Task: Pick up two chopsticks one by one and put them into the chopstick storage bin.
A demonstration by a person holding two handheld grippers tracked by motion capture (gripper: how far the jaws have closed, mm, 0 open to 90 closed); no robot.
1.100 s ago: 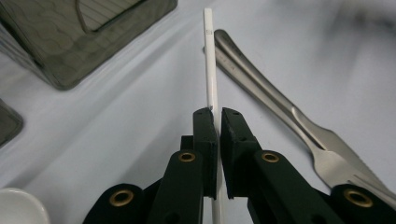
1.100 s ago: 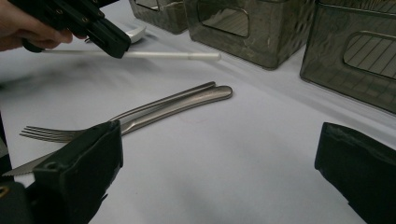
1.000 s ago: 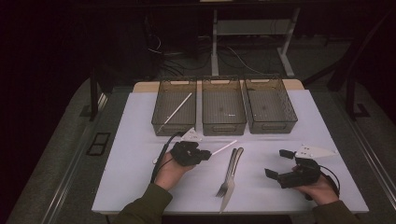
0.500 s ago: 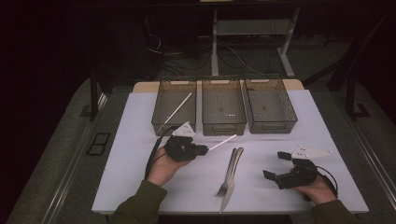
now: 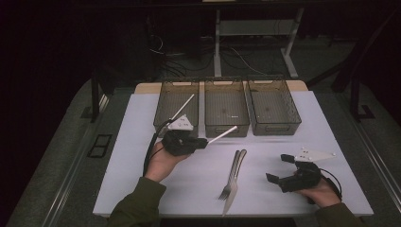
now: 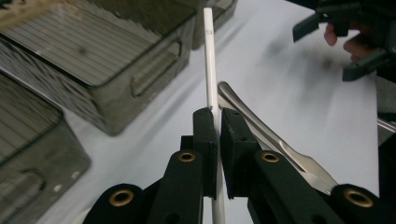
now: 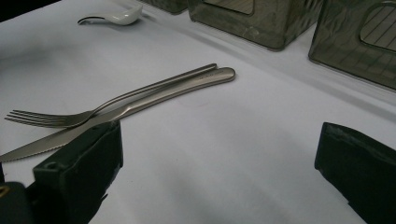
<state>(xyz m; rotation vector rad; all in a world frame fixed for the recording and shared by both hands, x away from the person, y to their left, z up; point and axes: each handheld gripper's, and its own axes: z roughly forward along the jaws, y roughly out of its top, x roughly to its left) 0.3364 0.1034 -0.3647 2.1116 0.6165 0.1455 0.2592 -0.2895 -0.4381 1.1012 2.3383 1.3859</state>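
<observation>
The left gripper (image 5: 201, 142) pinches a white chopstick (image 5: 223, 135), apparently lifted, near the left bin (image 5: 175, 124); the right gripper (image 5: 279, 170) rests wide open, empty.

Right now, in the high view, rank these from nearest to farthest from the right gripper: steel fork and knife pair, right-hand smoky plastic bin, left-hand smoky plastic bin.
From the right gripper:
1. Steel fork and knife pair, on the mat toward the left gripper's side.
2. Right-hand smoky plastic bin, beyond it at the table's far side.
3. Left-hand smoky plastic bin, far side, across the table.

text: none legible | white stick (image 6: 210, 56): small mark, too small to read
</observation>
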